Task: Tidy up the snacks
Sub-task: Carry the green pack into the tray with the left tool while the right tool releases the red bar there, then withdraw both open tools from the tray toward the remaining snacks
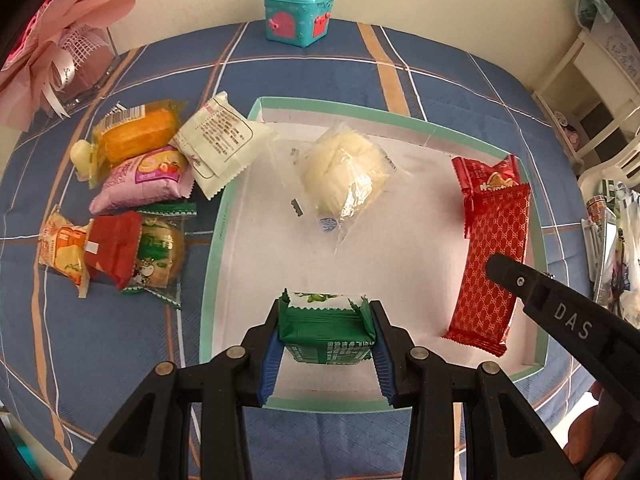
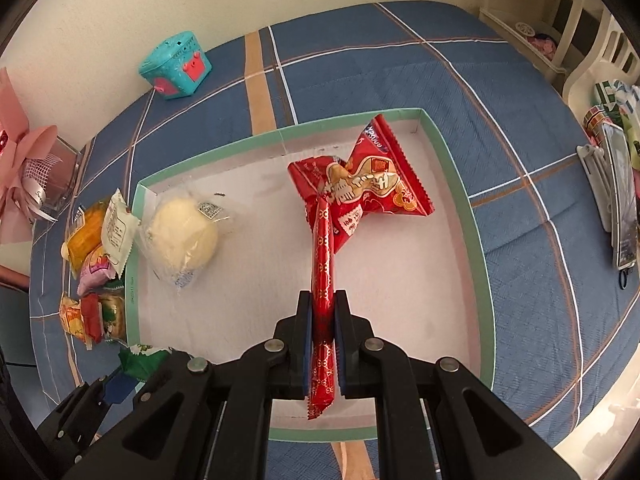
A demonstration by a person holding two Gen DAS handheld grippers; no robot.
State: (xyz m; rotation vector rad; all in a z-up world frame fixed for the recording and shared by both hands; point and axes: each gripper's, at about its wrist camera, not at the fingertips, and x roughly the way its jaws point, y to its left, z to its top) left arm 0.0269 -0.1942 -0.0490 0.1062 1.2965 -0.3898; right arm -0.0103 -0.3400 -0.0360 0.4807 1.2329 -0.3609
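Over the near edge of the white tray (image 1: 538,280) our left gripper (image 1: 326,344) is clamped on a green snack packet (image 1: 326,322). Our right gripper (image 2: 323,344) is closed on a long red patterned wrapper (image 2: 323,280), held edge-up above the tray floor, just beside a red pouch (image 2: 376,184). Farther in lies a clear-bagged pale bun (image 1: 344,172). Left of the tray we see more snacks heaped on the blue plaid tablecloth (image 1: 460,80): an orange cake pack (image 1: 138,132), a pink pouch (image 1: 148,182), a white sachet (image 1: 220,140). Against the cream wall (image 2: 120,20) stands a teal box (image 1: 298,14); a pink bouquet (image 1: 52,52) sits at the far left.
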